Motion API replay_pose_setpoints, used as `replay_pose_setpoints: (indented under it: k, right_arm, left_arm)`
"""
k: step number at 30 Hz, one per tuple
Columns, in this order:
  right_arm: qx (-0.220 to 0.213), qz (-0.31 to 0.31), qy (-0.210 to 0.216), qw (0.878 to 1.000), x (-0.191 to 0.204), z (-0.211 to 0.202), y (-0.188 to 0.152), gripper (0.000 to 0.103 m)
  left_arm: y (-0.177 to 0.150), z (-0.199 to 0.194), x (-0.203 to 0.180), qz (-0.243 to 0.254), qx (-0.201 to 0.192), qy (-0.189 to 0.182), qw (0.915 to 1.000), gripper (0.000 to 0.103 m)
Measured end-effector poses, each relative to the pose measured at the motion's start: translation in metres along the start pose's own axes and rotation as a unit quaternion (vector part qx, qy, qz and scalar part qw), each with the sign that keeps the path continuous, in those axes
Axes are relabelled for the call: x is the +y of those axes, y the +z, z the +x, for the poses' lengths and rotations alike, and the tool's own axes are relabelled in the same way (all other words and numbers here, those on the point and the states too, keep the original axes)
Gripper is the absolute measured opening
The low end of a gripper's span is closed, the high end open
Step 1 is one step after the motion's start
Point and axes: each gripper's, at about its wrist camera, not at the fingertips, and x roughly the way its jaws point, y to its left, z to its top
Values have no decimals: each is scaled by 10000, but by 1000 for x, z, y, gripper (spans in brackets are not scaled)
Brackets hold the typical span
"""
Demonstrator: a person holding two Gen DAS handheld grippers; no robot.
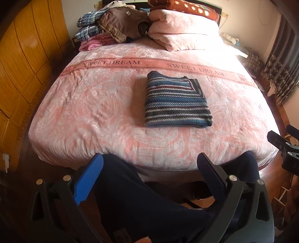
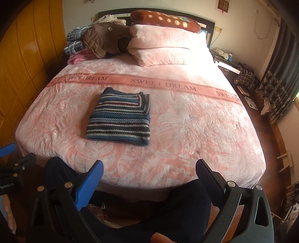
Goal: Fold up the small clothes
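A small striped knit sweater, blue, grey and dark red, lies folded into a neat rectangle in the middle of the pink bed. My left gripper hangs open in front of the bed's near edge, well short of the sweater, with nothing between its fingers. My right gripper is likewise open and empty at the near edge, to the right of the sweater. The left wrist view also catches the right gripper's black body at its right edge. A person's dark trouser legs fill the space below both grippers.
At the head of the bed lie a folded pink quilt, a brown spotted blanket and a pile of clothes. A wooden wardrobe stands along the left. On the right are a nightstand and patterned curtains.
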Motion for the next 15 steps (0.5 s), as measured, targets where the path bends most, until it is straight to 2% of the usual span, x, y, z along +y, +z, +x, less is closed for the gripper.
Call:
replay_pose_setpoints:
  k: [15]
  right_arm:
    - [25,-7,22,10000,-3,6,0,99]
  left_arm:
    - [6,1,-4,-34,8,117,9999,100]
